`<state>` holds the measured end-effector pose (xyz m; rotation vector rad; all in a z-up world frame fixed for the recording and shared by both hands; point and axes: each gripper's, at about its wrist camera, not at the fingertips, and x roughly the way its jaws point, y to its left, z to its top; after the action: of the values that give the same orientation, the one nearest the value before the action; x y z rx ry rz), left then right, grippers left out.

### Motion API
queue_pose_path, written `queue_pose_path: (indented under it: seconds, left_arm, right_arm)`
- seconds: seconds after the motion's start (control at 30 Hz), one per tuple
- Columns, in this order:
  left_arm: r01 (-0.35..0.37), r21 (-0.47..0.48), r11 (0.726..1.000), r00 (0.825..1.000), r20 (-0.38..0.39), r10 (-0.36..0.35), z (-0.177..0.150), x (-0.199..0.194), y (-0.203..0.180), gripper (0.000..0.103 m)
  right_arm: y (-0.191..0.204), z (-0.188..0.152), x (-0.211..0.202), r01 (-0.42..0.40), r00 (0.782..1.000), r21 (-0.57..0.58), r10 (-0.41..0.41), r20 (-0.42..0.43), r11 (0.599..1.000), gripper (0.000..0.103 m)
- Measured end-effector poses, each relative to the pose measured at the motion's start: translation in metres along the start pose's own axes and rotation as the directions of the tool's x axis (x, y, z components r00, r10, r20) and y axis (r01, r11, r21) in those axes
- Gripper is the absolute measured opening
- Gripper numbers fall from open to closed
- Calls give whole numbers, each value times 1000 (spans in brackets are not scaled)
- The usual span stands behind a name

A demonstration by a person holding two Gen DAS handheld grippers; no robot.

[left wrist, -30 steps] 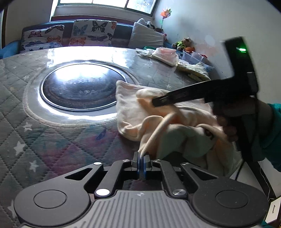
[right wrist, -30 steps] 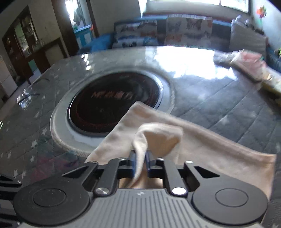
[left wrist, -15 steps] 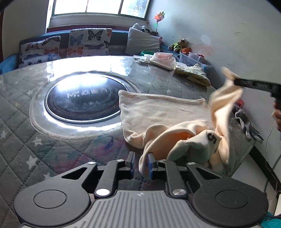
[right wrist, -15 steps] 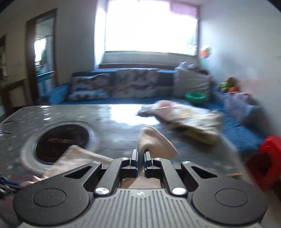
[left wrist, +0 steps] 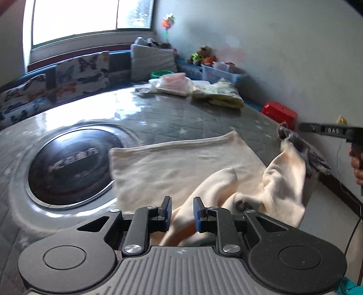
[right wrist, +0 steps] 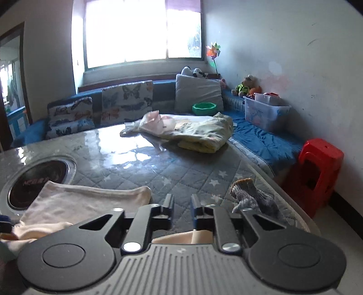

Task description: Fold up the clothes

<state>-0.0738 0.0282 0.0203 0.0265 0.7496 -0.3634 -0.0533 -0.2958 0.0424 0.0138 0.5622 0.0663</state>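
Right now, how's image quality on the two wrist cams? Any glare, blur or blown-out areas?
Left wrist view: window blown out, strong glare across the glossy table cover, cream garment slightly motion-smeared, fisheye bends the table edge. Right wrist view: window fully overexposed, a glare patch on the table cover, the rest fairly sharp, the gray glove readable.

Red stool (right wrist: 317, 168) standing right of the desk (right wrist: 181, 168). Grey glove (right wrist: 249, 195) lying at its near right edge. Green bowl (right wrist: 203, 108), clear bin (right wrist: 265, 113) and butterfly cushions (right wrist: 127, 99) on the far sofa.
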Motion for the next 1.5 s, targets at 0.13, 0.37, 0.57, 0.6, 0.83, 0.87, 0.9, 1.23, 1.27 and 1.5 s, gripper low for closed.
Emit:
queue_pose_path:
  seconds: [0.13, 0.37, 0.57, 0.6, 0.83, 0.87, 0.9, 1.23, 1.27, 1.5]
  left_arm:
    - [37, 27, 999, 999, -16, -36, 8, 15, -14, 33]
    - [94, 40, 995, 995, -38, -92, 17, 29, -22, 43]
    - [127, 15, 992, 989, -80, -126, 19, 45, -19, 22]
    - [134, 3, 991, 988, -80, -133, 18, 45, -17, 17]
    - [84, -119, 989, 996, 2, -84, 18, 27, 15, 6]
    - [69, -141, 988, 998, 15, -67, 18, 22, 22, 6]
    - [53, -166, 985, 998, 25, -50, 17, 18, 29, 6]
    - [-139, -425, 895, 973, 109, 203, -15, -52, 112, 4]
    - [-161, -449, 879, 966, 111, 234, -19, -60, 120, 4]
    - [-250, -520, 817, 932, 101, 349, -50, -100, 156, 4]
  right_arm:
    - [4, -3, -2, -40, 999, -25, 40, 2, 999, 36]
    - [28, -19, 9, -142, 988, -37, 139, -73, 989, 49]
    - [51, -31, 15, -219, 971, -64, 210, -115, 974, 57]
    - [53, -31, 16, -227, 968, -66, 218, -120, 972, 58]
    - [68, -39, 24, -257, 957, -99, 240, -162, 961, 60]
    - [68, -39, 25, -257, 957, -97, 239, -165, 961, 61]
    - [69, -40, 25, -257, 956, -93, 239, -167, 962, 61]
    - [79, -37, 26, -284, 950, -119, 262, -172, 951, 65]
    - [82, -36, 26, -290, 948, -126, 266, -174, 949, 66]
    - [100, -36, 29, -329, 935, -170, 296, -193, 929, 70]
